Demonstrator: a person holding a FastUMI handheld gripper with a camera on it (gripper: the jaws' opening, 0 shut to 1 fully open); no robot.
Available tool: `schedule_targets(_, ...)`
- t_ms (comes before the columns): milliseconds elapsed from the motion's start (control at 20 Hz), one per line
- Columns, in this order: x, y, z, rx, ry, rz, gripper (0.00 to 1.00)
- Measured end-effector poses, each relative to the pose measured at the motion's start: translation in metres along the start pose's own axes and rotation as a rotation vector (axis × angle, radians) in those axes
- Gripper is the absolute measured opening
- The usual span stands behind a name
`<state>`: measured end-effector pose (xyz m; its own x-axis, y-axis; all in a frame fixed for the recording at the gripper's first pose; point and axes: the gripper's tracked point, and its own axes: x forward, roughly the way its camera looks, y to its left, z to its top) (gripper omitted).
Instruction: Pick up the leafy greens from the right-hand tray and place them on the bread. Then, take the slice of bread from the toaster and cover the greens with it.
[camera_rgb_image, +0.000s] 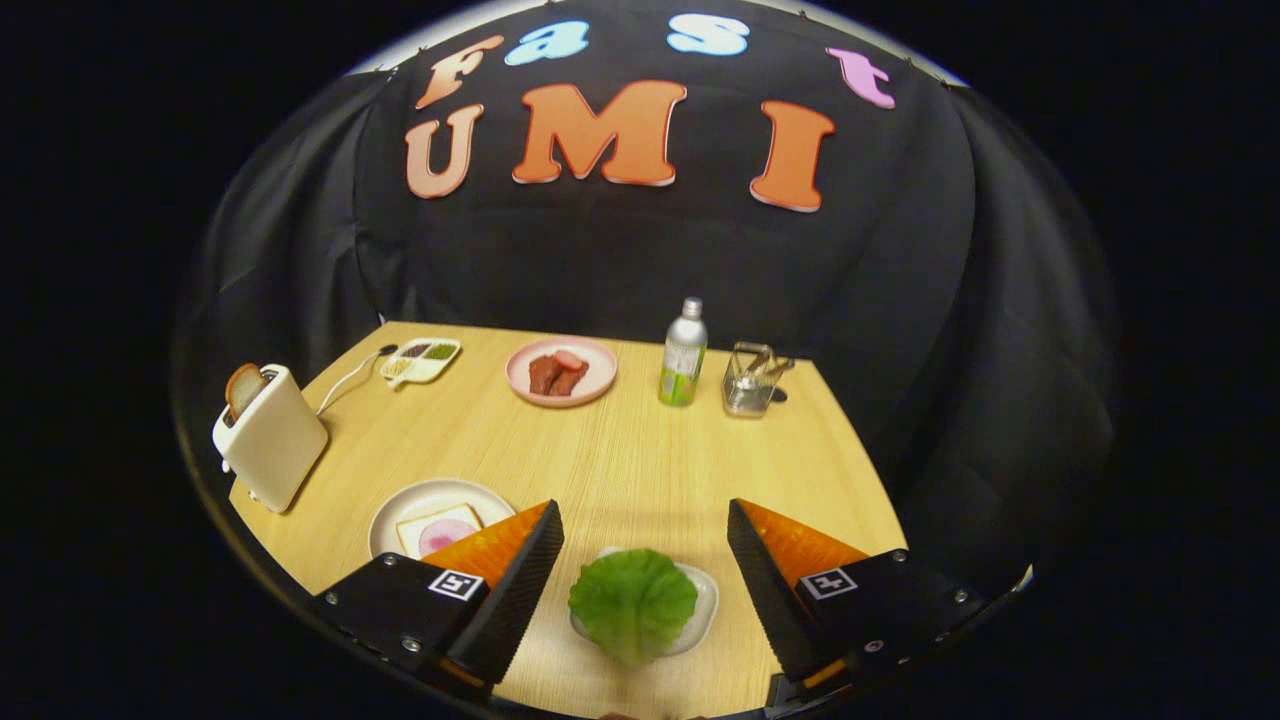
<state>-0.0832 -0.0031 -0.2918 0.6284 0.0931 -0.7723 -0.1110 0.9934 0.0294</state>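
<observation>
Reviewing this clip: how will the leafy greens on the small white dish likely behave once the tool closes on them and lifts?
The leafy greens look thin and ruffled, so they will probably flex or flop rather than hold shape. They seem light, so the shallow white dish should stay put. The open tool straddles them widely; a thin leaf may slip unless pinched firmly.

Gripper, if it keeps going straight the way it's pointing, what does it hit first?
Probably the leafy greens on their small white dish, lying between the open gripper's fingers. Beyond them is bare table; depth is hard to judge.
</observation>
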Motion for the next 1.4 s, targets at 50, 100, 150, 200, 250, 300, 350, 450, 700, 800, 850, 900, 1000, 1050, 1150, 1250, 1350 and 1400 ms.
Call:
schedule_targets(50, 0.007, 0.001, -0.017, 0.017, 0.057, 0.012, 0.99)
schedule_targets(100, 0.011, 0.000, -0.034, 0.028, 0.115, 0.020, 0.99)
schedule_targets(150, 0.015, 0.001, -0.053, 0.031, 0.171, 0.030, 0.99)
schedule_targets(200, 0.022, 0.000, -0.068, 0.031, 0.219, 0.036, 0.99)
schedule_targets(250, 0.027, -0.001, -0.081, 0.024, 0.265, 0.041, 0.99)
schedule_targets(300, 0.033, -0.002, -0.093, 0.010, 0.304, 0.043, 0.99)
schedule_targets(350, 0.038, -0.003, -0.106, -0.006, 0.342, 0.048, 0.99)
schedule_targets(450, 0.046, 0.002, -0.120, -0.023, 0.397, 0.073, 0.99)
schedule_targets(700, 0.065, 0.005, -0.148, -0.056, 0.516, 0.088, 0.99)
schedule_targets(800, 0.072, 0.006, -0.153, -0.073, 0.540, 0.083, 0.99)
schedule_targets(850, 0.076, 0.006, -0.154, -0.084, 0.546, 0.084, 0.99)
schedule_targets(900, 0.078, 0.009, -0.156, -0.080, 0.557, 0.098, 0.99)
schedule_targets(1000, 0.081, 0.011, -0.150, -0.085, 0.543, 0.108, 0.98)
schedule_targets(1050, 0.082, 0.010, -0.149, -0.089, 0.543, 0.113, 0.97)
schedule_targets(1150, 0.081, 0.006, -0.151, -0.092, 0.540, 0.118, 0.95)
schedule_targets(1250, 0.081, 0.002, -0.151, -0.103, 0.526, 0.125, 0.83)
schedule_targets(1350, 0.082, -0.001, -0.150, -0.088, 0.520, 0.117, 0.66)
schedule_targets(1400, 0.082, 0.000, -0.152, -0.075, 0.523, 0.104, 0.51)
